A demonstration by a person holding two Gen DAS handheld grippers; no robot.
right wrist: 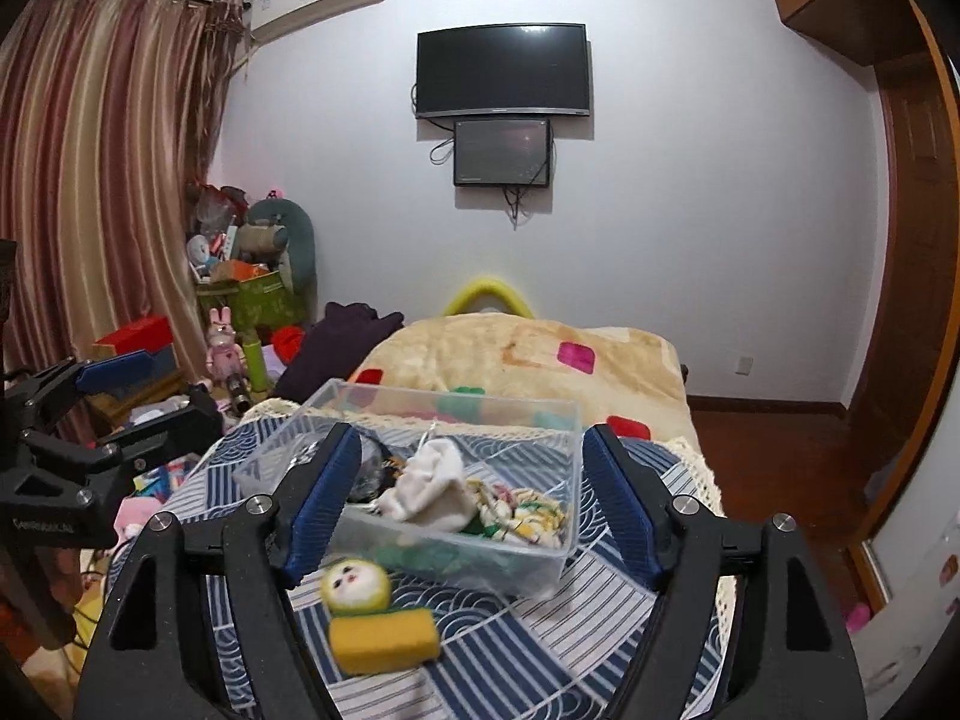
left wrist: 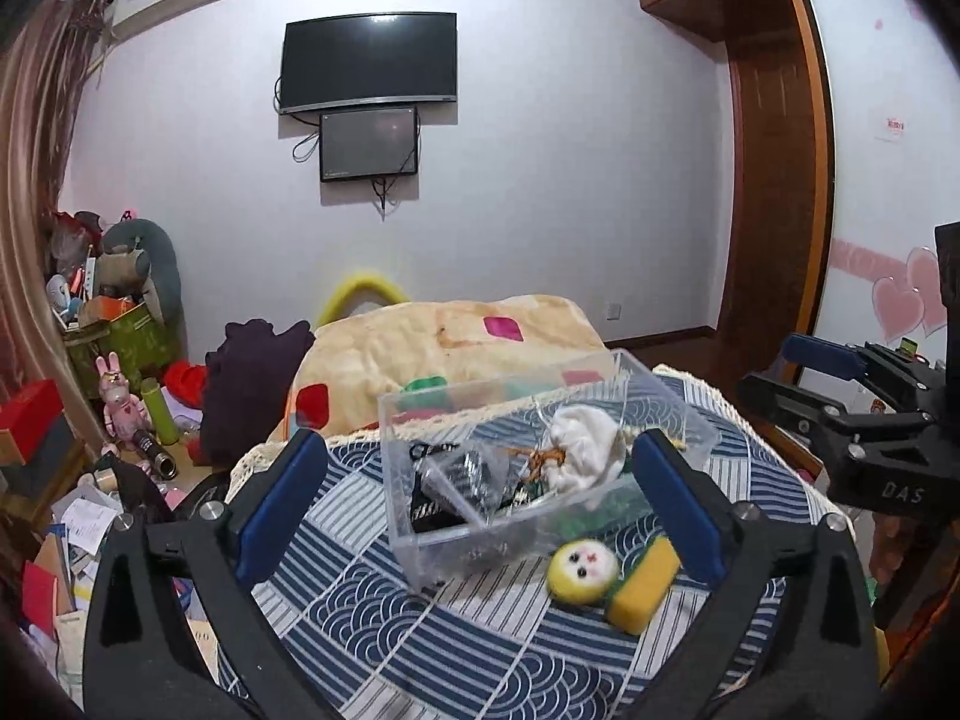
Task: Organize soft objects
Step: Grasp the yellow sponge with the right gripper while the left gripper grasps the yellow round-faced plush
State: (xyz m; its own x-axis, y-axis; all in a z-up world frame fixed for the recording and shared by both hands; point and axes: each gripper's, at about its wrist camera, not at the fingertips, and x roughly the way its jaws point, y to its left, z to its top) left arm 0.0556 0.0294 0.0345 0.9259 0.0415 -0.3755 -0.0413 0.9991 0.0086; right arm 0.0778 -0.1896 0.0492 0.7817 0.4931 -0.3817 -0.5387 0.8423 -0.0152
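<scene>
A clear plastic box (left wrist: 420, 534) (right wrist: 543, 558) stands on the blue patterned cloth (left wrist: 456, 648) (right wrist: 540, 654). It holds a white cloth (left wrist: 579, 444) (right wrist: 432, 486), dark items (left wrist: 456, 480) and a patterned fabric (right wrist: 528, 516). A yellow felt doll with a round face (left wrist: 583, 571) (right wrist: 354, 585) and a block body (left wrist: 643, 585) (right wrist: 384, 639) lies on the cloth in front of the box. My left gripper (left wrist: 480, 510) is open and empty above the box. My right gripper (right wrist: 474, 504) is open and empty, also facing the box. Each gripper shows at the edge of the other's view.
A beige blanket (left wrist: 444, 348) (right wrist: 528, 354) with coloured patches lies behind the box. A dark garment (left wrist: 252, 378) (right wrist: 342, 342) lies at its left. Cluttered toys and boxes (left wrist: 114, 324) (right wrist: 246, 276) fill the left floor. A wooden door (left wrist: 774, 180) stands at right.
</scene>
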